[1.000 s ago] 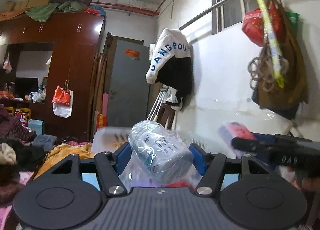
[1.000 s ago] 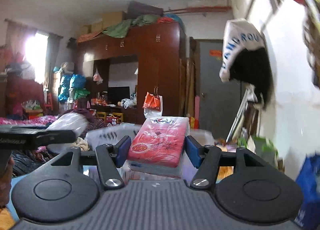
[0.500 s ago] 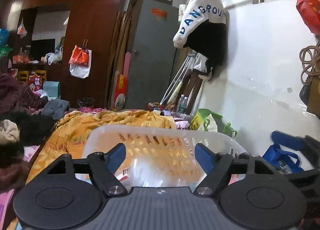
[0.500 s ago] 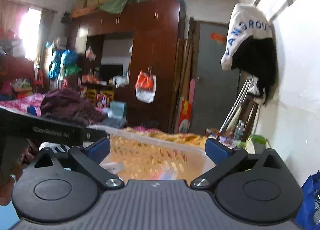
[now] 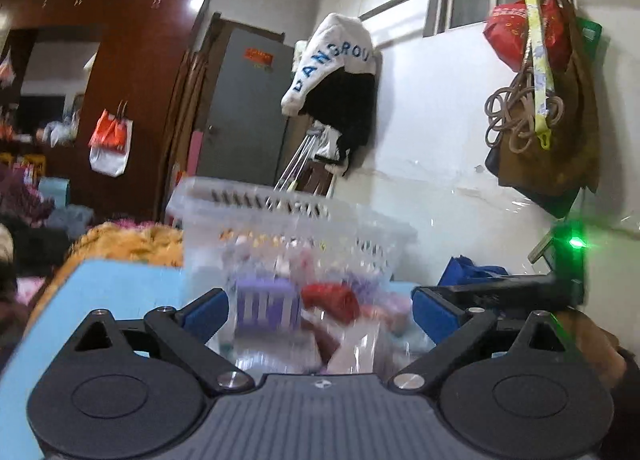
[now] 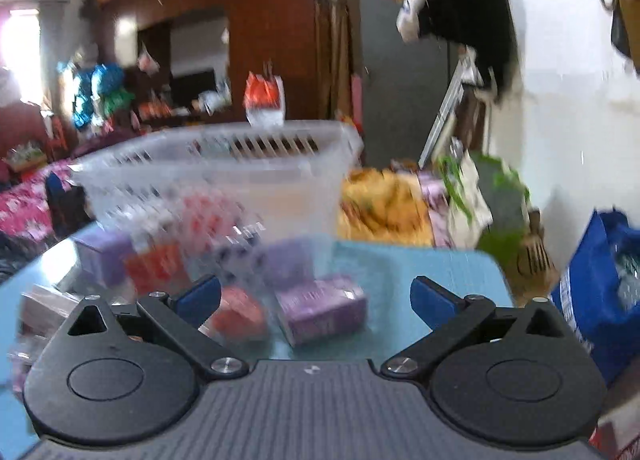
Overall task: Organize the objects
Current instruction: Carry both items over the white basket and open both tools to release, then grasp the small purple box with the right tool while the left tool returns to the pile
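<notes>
While spread wide and gripping nothing, left gripper (image 5: 320, 310) and right gripper (image 6: 316, 298) aimed at packets before a clear basket (image 6: 224, 175).

On the light-blue table (image 6: 420, 264): purple box (image 6: 322, 310) flat just ahead of the right gripper, long axis slanting from near left to far right (blurred); red packet (image 6: 240, 314) touching its left side; basket behind, long axis left to right.

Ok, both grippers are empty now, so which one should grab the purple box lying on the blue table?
Right, probably. The right gripper is open with the purple box lying unobstructed between its fingers; the left gripper faces blurred clutter.
</notes>
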A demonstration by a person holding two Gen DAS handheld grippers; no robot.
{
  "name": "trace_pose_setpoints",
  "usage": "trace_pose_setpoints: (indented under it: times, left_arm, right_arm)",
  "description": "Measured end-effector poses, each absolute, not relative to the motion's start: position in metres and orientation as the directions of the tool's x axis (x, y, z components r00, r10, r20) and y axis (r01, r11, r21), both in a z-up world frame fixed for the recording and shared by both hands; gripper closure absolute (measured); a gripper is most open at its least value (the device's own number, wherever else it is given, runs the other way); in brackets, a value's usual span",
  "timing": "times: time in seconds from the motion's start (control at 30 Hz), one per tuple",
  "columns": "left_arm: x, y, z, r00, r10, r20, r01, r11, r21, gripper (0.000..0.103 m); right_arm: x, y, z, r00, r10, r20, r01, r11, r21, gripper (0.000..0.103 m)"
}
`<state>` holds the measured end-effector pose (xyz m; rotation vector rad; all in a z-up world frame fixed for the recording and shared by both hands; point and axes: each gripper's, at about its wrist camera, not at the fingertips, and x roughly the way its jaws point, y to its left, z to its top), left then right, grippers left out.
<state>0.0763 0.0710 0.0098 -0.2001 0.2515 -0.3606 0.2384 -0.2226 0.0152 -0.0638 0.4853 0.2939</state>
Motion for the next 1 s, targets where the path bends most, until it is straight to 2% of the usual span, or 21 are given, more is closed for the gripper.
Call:
trace_pose_setpoints:
  times: [0.13, 0.27, 0.4, 0.43, 0.5, 0.6, 0.7, 0.8, 1.0]
  left_arm:
    - [0.076, 0.068, 0.005, 0.901, -0.374, -0.22, 0.334, 0.921, -0.2, 0.003]
    - [0.085, 0.062, 0.001, 0.883, -0.408, -0.233, 0.361, 0.906, -0.219, 0.003]
    - [0.087, 0.052, -0.004, 0.864, -0.434, -0.254, 0.387, 0.897, -0.216, 0.003]
    - [0.086, 0.049, -0.005, 0.863, -0.435, -0.258, 0.389, 0.897, -0.21, 0.003]
    - [0.086, 0.046, -0.005, 0.861, -0.439, -0.258, 0.395, 0.895, -0.206, 0.003]
    - [0.086, 0.046, -0.005, 0.869, -0.423, -0.257, 0.379, 0.903, -0.204, 0.003]
    - [0.09, 0.046, -0.006, 0.878, -0.403, -0.258, 0.359, 0.911, -0.203, 0.003]
    - [0.094, 0.048, -0.007, 0.873, -0.411, -0.262, 0.361, 0.906, -0.219, 0.003]
    - [0.098, 0.047, -0.007, 0.866, -0.42, -0.271, 0.364, 0.901, -0.235, 0.014]
  right_arm:
    - [0.266, -0.223, 0.001, 0.799, 0.268, -0.538, -0.288, 0.956, 0.049, 0.0]
    - [0.281, -0.23, -0.002, 0.764, 0.288, -0.577, -0.273, 0.955, 0.115, 0.0]
    - [0.28, -0.237, -0.008, 0.747, 0.322, -0.581, -0.289, 0.945, 0.152, 0.002]
    - [0.277, -0.236, -0.009, 0.748, 0.323, -0.58, -0.292, 0.945, 0.15, 0.005]
    - [0.273, -0.236, -0.012, 0.744, 0.311, -0.592, -0.294, 0.947, 0.129, 0.02]
    - [0.268, -0.232, -0.013, 0.751, 0.273, -0.601, -0.286, 0.955, 0.076, 0.027]
    - [0.268, -0.226, -0.012, 0.748, 0.274, -0.605, -0.297, 0.953, 0.065, 0.029]
    - [0.263, -0.226, -0.01, 0.764, 0.271, -0.586, -0.298, 0.953, 0.053, 0.035]
    - [0.231, -0.234, -0.001, 0.827, 0.286, -0.484, -0.288, 0.955, 0.072, 0.036]
